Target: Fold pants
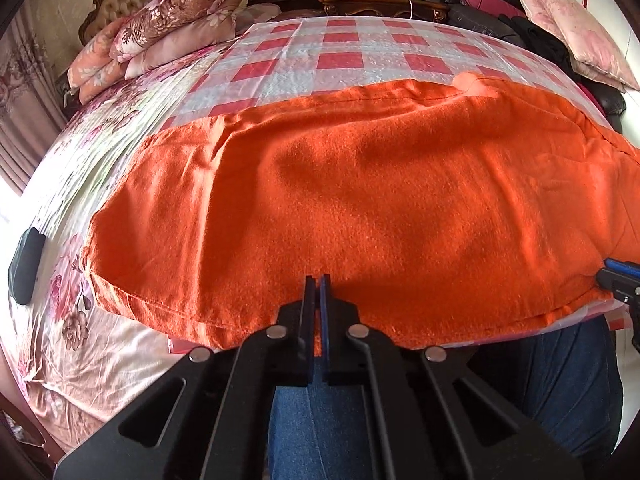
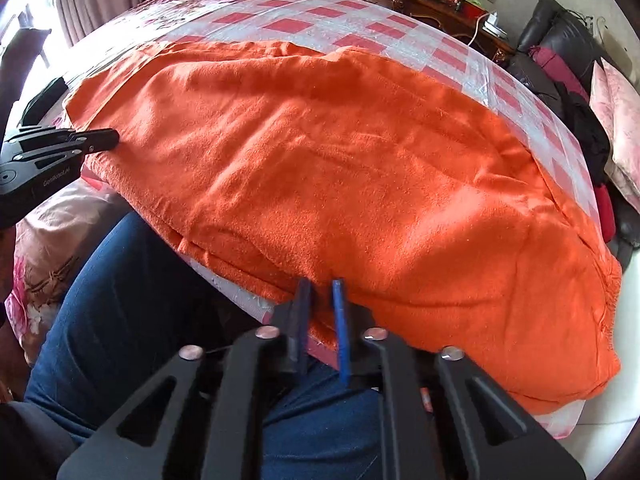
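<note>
Left hand-held gripper (image 1: pixel 319 280) is sitting clenched on the near edge of the orange pants (image 1: pixel 360 208), fingers nearly touching w/ cloth pinched between them. Right hand-held gripper (image 2: pixel 322 282) is also pinching that same near edge further along, jaws almost closed w/ a thin fold of fabric between the blue pads; it is showing at the right edge of the left wrist view too. Pants are lying spread flat across the bed, on a red-and-white checked sheet (image 1: pixel 340 60), near edge hanging just over the bed's side above the person's jeans-clad legs (image 2: pixel 132 300). Judging by the layout, both grips are getting set to lift the near edge and carry it over toward the far side. Risks: either pinch may be catching only the top layer, so the lower layer is staying behind and the fold is coming out uneven; the slick checked sheet may be getting caught in the pinch and lifting w/ the cloth; uneven lift btw the two sides would be skewing the crease. Pillows (image 1: pixel 168 28) at the headboard are well apart, not in the way.
</note>
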